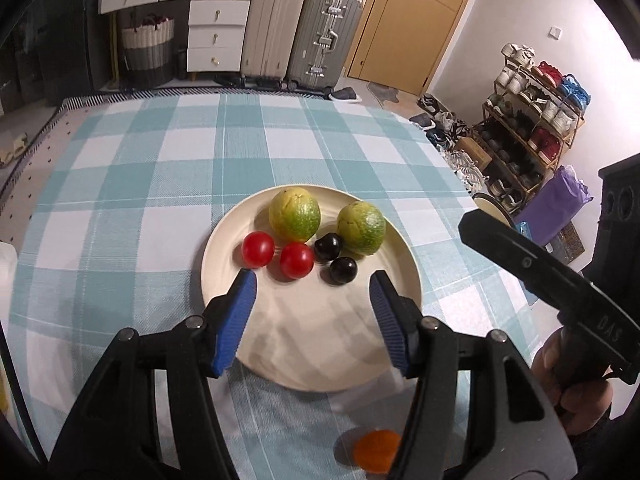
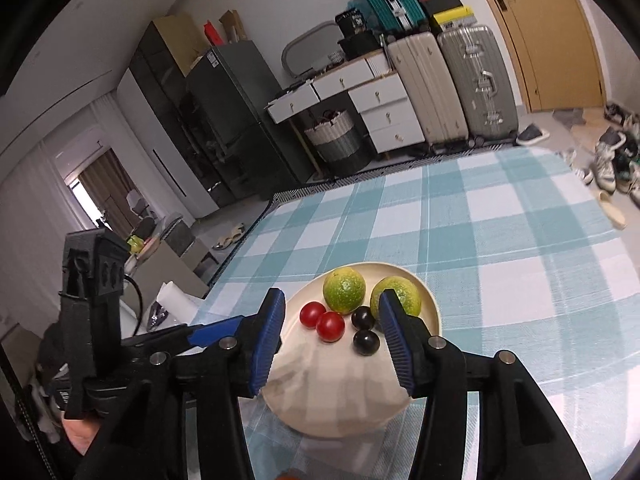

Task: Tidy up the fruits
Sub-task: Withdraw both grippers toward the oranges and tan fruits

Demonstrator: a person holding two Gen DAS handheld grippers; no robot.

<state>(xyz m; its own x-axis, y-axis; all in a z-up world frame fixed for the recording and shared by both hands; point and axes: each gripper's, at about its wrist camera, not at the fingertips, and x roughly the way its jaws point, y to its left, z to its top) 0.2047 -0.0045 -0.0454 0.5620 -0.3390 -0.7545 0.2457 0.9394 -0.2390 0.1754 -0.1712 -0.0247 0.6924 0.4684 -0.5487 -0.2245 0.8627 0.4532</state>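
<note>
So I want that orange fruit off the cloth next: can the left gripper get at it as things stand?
Probably yes. The orange fruit lies alone on the tablecloth, near of the plate, under the left gripper, whose fingers stand open and empty. Nothing covers it, but the gripper must draw back and dip.

My fingers point(image 1: 240, 320) wear blue ribbed pads on black arms. The desk point(image 1: 160, 168) under them has a cloth checked in pale teal and white. The plate point(image 1: 304, 344) is cream. On it sit two limes point(image 1: 294, 214), green mottled with yellow, two glossy red tomatoes point(image 1: 258, 249) and two near-black grapes point(image 1: 343, 270). An orange fruit point(image 1: 376, 450) lies on the cloth.
</note>
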